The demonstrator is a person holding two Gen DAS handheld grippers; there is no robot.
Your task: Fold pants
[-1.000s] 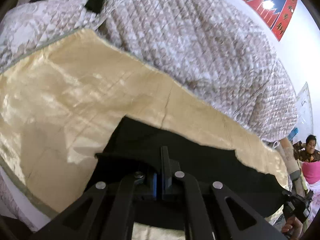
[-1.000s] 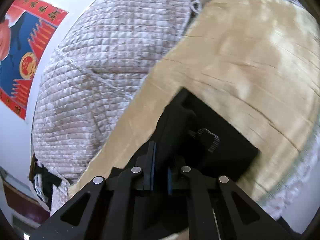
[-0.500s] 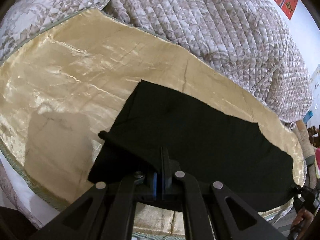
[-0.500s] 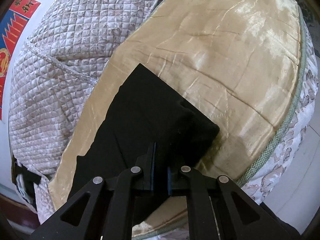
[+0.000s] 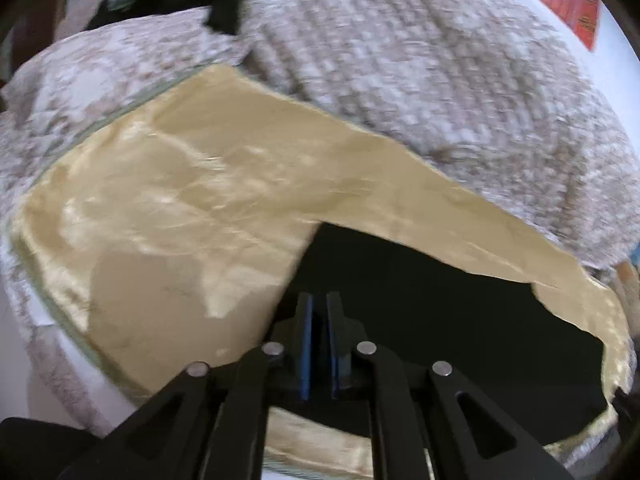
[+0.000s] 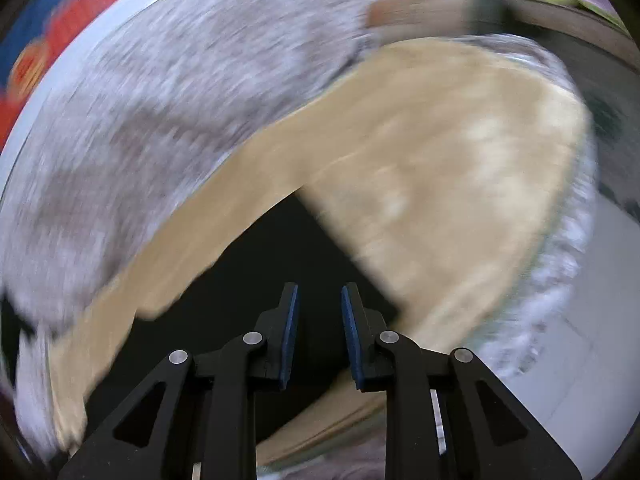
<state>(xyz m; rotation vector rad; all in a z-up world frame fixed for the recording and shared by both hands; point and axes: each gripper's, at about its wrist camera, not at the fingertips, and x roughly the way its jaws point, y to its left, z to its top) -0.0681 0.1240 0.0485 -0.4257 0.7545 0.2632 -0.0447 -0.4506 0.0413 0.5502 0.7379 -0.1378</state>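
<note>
Black pants point(image 5: 440, 304) lie flat on a shiny gold sheet point(image 5: 192, 208) over a bed. In the left wrist view my left gripper point(image 5: 319, 304) sits at the pants' left edge with its jaws slightly parted and nothing pinched between them. In the right wrist view the pants point(image 6: 256, 280) show a straight right edge. My right gripper point(image 6: 318, 296) hovers over them with its jaws clearly apart and empty. The right view is motion-blurred.
A quilted grey-white blanket point(image 5: 420, 64) is bunched behind the gold sheet point(image 6: 440, 168) and also shows in the right wrist view point(image 6: 160, 92). The bed's edge with green trim point(image 6: 560, 232) drops to a pale floor point(image 6: 592, 340) at right. A red wall poster point(image 5: 576, 4) hangs behind.
Both grippers let go of the pants: the jaws were shut on the cloth and are now parted. Both cameras dropped lower and closer to the bed. The right view swings fast.
</note>
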